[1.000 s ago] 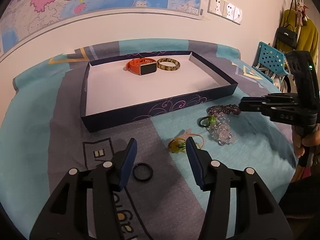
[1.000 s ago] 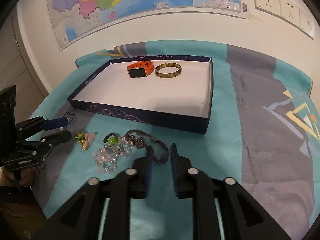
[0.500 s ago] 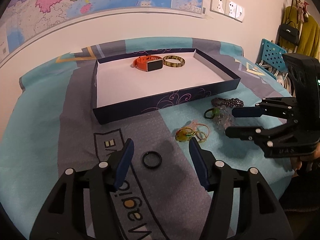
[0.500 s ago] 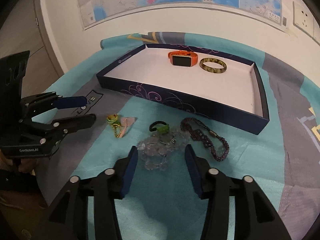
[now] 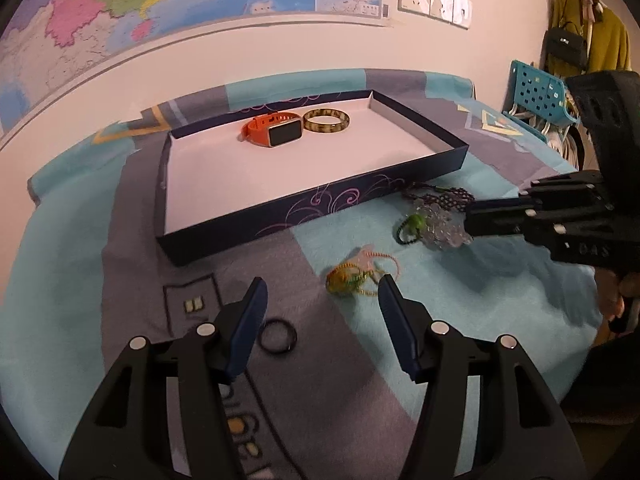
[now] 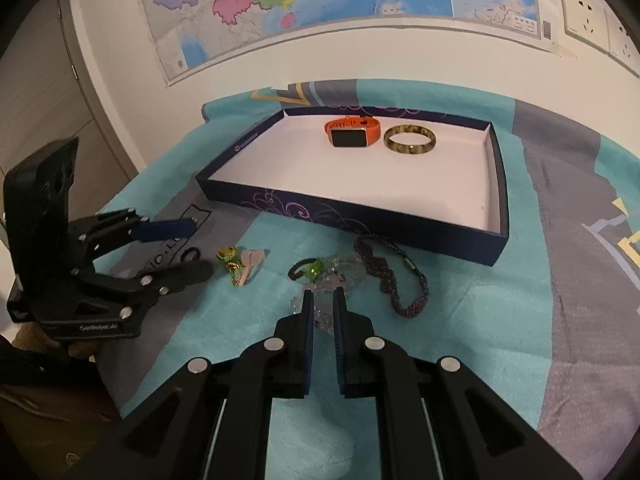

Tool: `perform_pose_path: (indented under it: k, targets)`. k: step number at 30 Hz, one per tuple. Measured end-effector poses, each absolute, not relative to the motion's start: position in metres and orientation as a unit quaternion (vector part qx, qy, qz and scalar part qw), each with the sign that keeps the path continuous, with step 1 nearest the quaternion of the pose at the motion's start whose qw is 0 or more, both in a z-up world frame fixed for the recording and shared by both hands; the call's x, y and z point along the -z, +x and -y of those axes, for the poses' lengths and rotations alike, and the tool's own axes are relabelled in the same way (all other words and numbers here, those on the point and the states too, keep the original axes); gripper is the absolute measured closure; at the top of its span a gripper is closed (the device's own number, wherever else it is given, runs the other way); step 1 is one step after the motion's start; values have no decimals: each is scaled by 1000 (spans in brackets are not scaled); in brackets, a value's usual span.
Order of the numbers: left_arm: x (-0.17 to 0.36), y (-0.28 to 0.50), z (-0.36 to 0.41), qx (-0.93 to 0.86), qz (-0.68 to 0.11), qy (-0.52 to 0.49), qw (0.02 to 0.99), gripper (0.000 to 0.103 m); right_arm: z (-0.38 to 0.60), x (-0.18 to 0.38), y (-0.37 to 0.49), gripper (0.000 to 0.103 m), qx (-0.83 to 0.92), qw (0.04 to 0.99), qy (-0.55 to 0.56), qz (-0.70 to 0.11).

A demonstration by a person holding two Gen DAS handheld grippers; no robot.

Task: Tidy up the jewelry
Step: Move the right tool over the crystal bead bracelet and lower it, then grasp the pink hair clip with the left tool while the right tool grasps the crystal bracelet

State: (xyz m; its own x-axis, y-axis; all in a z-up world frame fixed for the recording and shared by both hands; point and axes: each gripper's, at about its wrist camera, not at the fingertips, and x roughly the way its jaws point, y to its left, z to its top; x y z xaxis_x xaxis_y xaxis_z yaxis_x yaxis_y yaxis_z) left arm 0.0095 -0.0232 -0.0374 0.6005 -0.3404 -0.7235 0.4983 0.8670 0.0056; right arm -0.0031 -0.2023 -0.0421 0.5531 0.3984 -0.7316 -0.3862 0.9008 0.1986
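Note:
A dark blue tray (image 5: pixel 280 216) (image 6: pixel 400 224) holds an orange watch (image 5: pixel 276 132) (image 6: pixel 352 133) and an olive bangle (image 5: pixel 326 121) (image 6: pixel 409 141). In front of it lie a clear bead bracelet (image 5: pixel 440 228) (image 6: pixel 324 280), a green-charm black band (image 5: pixel 410 226) (image 6: pixel 306 270), a dark braided necklace (image 6: pixel 392 280), a gold-green chain (image 5: pixel 352 274) (image 6: pixel 236 262) and a black ring (image 5: pixel 278 338). My left gripper (image 5: pixel 320 300) is open above the cloth between ring and chain. My right gripper (image 6: pixel 320 312) is shut on the clear bead bracelet.
A teal and grey cloth (image 5: pixel 480 320) covers the table. A map and wall sockets (image 5: pixel 434 0) hang behind. A blue perforated basket (image 5: pixel 536 92) and hanging clothes stand at the right.
My right gripper opened, moved onto the clear bead bracelet and closed on it. My left gripper stayed open and shifted slightly nearer the chain.

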Motion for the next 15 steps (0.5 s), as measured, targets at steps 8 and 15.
perform_pose_path:
  k: [8,15]
  targets:
    - [48,31,19,194,-410,99,886,63,205,44,-5,93,-225,881,14,-416]
    - [44,36,-8,150,-413,73,895,65,206,45,-6,56,-225,882,19,-414]
